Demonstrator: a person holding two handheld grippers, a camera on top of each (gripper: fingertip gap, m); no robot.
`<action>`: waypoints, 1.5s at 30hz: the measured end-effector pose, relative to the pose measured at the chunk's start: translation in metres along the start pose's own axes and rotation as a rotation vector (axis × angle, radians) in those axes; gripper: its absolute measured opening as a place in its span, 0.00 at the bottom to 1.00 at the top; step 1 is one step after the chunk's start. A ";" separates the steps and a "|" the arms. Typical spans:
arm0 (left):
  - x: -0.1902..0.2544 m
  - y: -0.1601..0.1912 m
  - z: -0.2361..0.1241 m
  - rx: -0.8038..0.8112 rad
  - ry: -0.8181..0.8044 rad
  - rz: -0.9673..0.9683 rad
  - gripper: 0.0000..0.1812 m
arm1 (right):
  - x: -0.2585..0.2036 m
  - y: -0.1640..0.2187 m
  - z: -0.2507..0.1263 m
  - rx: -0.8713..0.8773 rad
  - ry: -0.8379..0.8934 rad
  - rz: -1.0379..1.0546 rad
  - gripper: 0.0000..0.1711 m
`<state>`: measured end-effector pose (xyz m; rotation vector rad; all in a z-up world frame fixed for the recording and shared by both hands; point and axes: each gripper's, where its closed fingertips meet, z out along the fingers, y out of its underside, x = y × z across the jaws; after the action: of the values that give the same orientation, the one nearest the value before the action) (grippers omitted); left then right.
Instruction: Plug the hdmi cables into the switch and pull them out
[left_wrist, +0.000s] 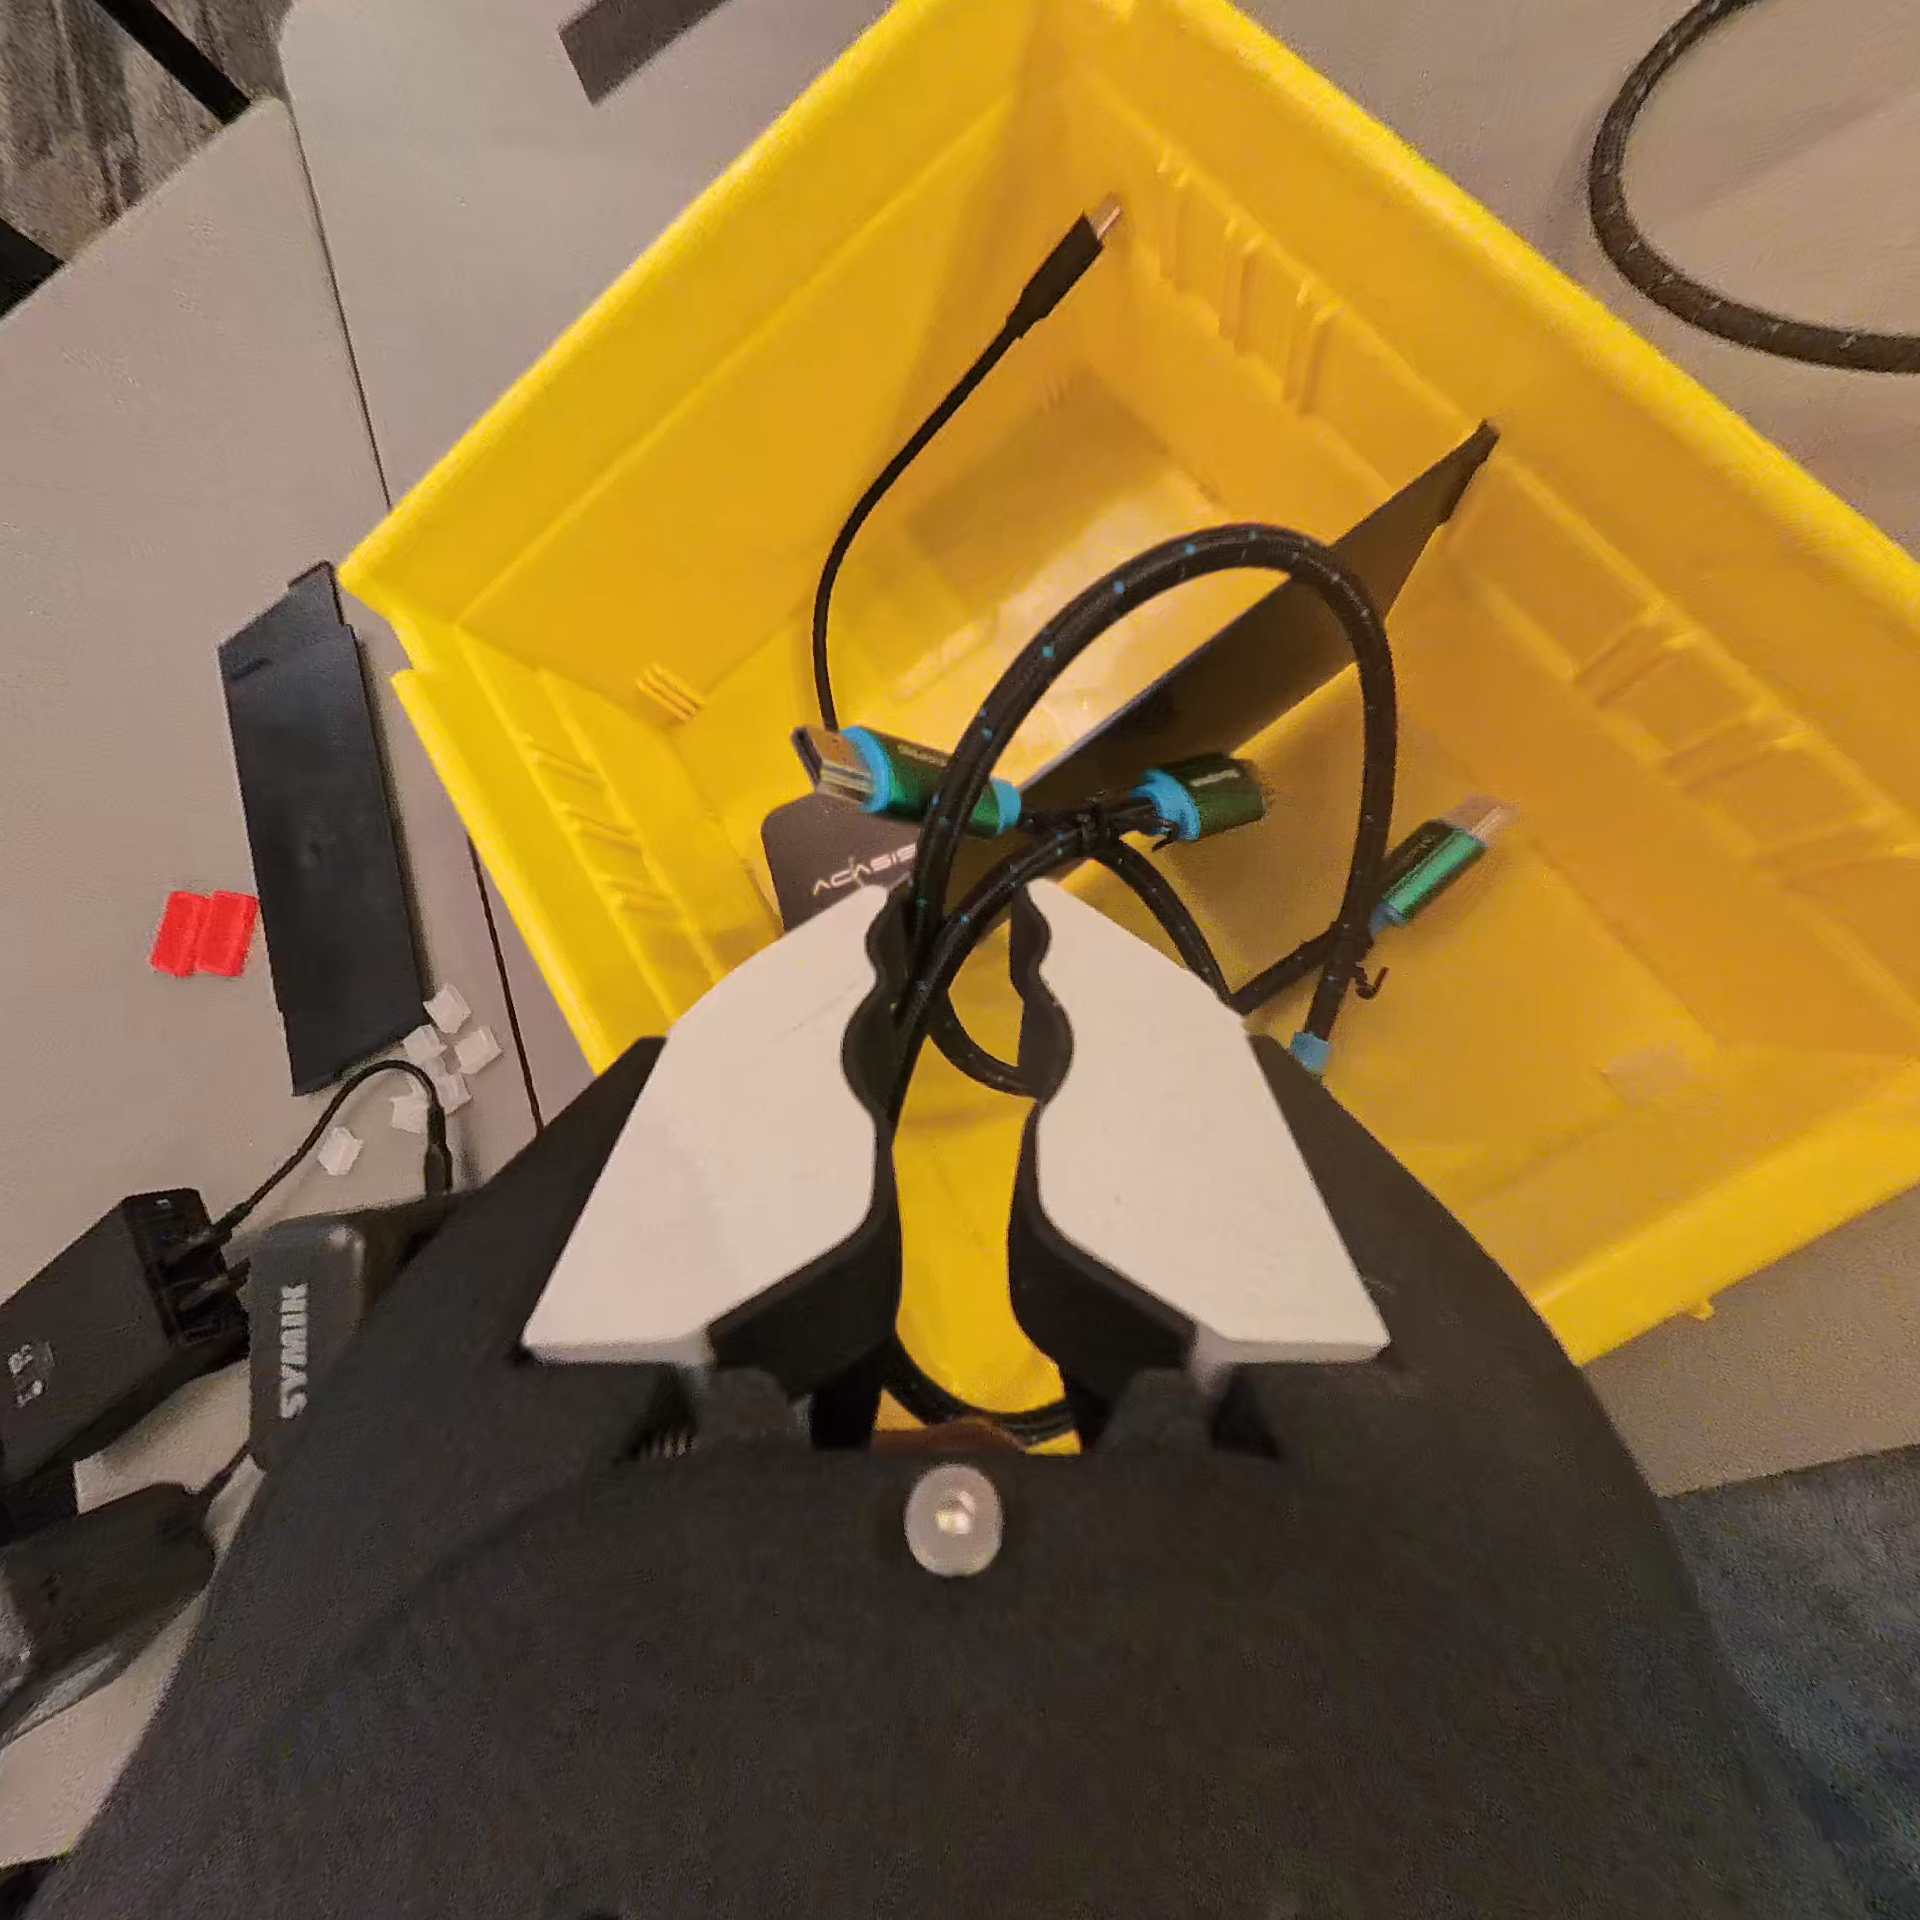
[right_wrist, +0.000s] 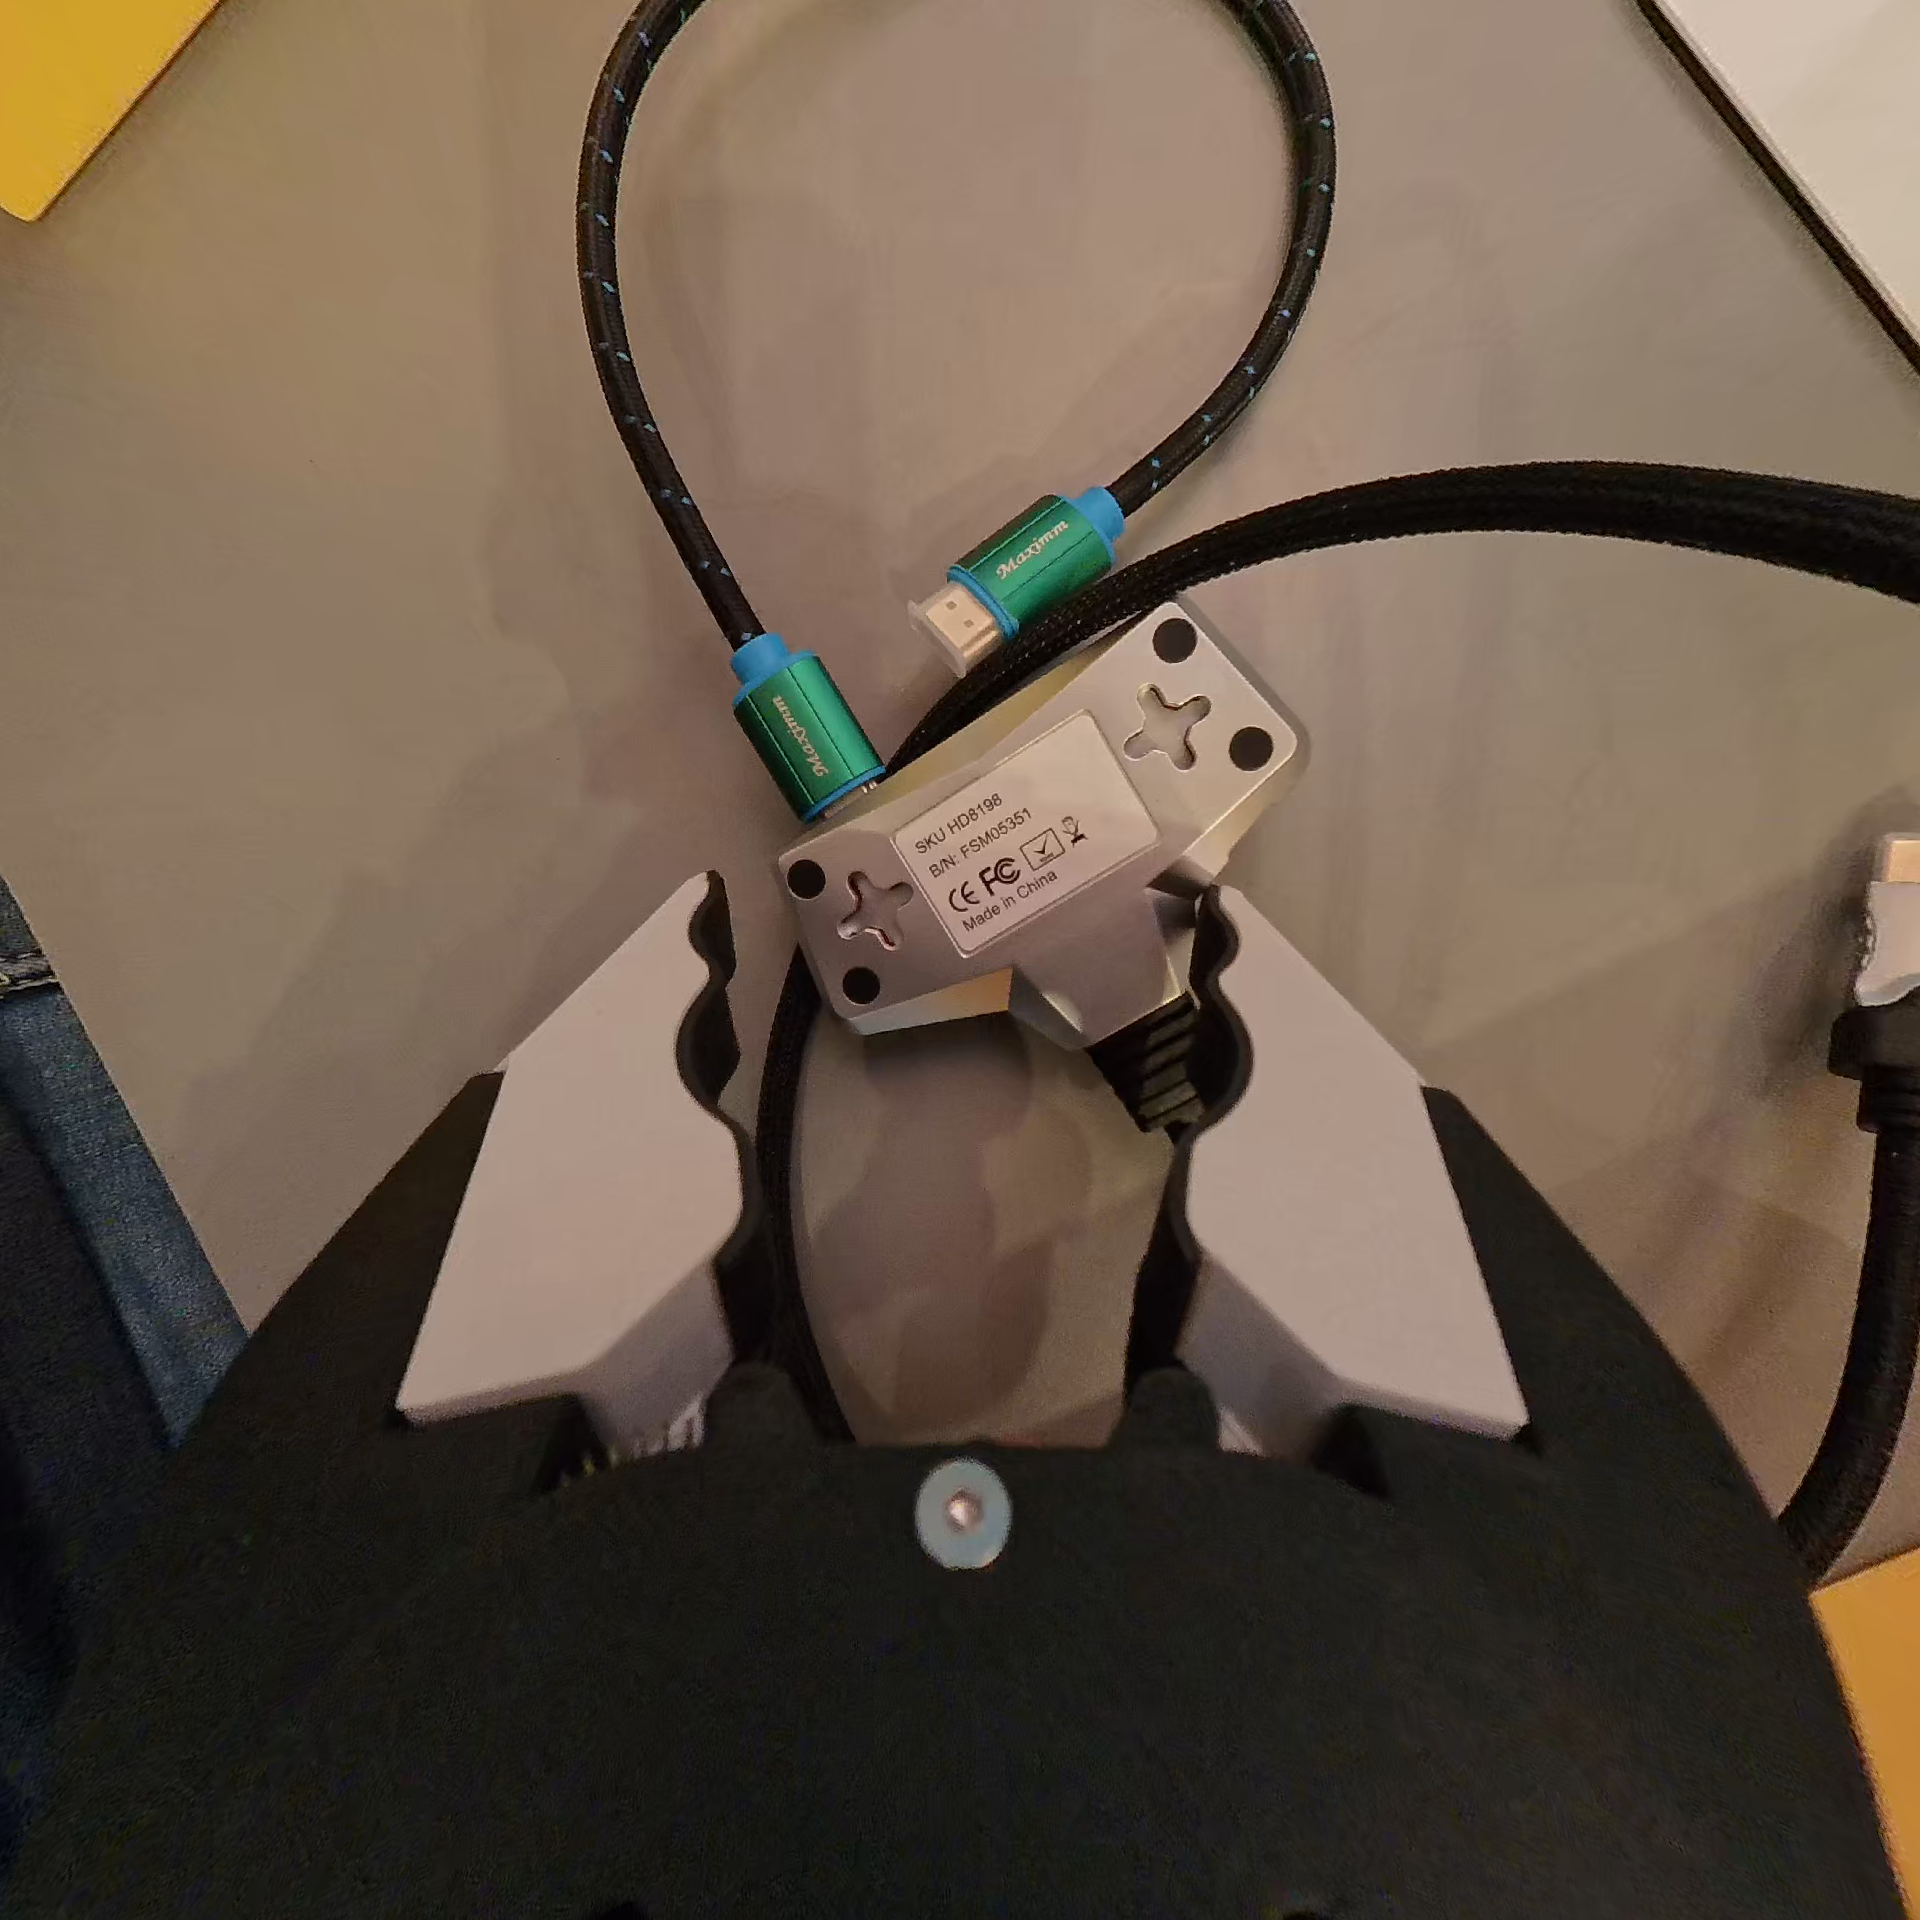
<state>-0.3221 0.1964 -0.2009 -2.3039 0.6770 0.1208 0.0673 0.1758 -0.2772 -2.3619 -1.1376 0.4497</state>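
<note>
In the left wrist view, the left gripper (left_wrist: 951, 914) hangs over a yellow bin (left_wrist: 623, 499), its fingers (left_wrist: 769, 1091) pinching a braided black HDMI cable (left_wrist: 1340, 623) flecked with blue. The cable rises from between the fingertips in a tall loop and comes down to a green metal plug (left_wrist: 1210, 795) with a blue collar. A second plug of the same make (left_wrist: 904, 784) lies crossed beside it, and a third (left_wrist: 1439, 862) sits lower in the bin to the right. A thin black cable (left_wrist: 914, 447) with a small plug runs up the bin's far wall, and a black divider (left_wrist: 1382, 561) slants across the interior. The bin stands on a grey desk (left_wrist: 156, 582); to its left lie a flat black strip (left_wrist: 312, 862), a small red piece (left_wrist: 203, 930), a few clear caps (left_wrist: 447, 1049) and black adapters (partly hidden).

In the right wrist view, the right gripper (right_wrist: 961, 914) has its fingers (right_wrist: 592, 1174) spread wide around a silver switch (right_wrist: 1039, 821), which lies underside up on the grey desk (right_wrist: 312, 520) with a white label showing; the right fingertip is touching or just beside its edge. One green plug (right_wrist: 805, 732) is seated in the switch, and its cable (right_wrist: 613, 343) arcs round to a loose plug (right_wrist: 1029, 566) resting by the switch. A thicker black sleeved cable (right_wrist: 1558, 504) leaves the switch rightward. Blue fabric (right_wrist: 62, 1195) shows at the left edge.
</note>
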 end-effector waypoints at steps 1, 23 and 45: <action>-0.001 -0.002 -0.003 0.015 -0.005 -0.004 0.10 | 0.000 0.000 0.000 0.002 -0.001 0.000 0.51; 0.004 -0.021 -0.038 0.141 0.134 -0.019 0.08 | -0.001 0.001 -0.001 0.012 -0.026 0.006 0.49; -0.002 0.028 -0.048 -0.069 0.011 0.073 0.03 | -0.001 0.001 -0.001 0.003 -0.026 0.003 0.48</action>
<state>-0.3433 0.1483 -0.1821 -2.3475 0.7737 0.1682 0.0674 0.1748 -0.2770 -2.3617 -1.1441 0.4840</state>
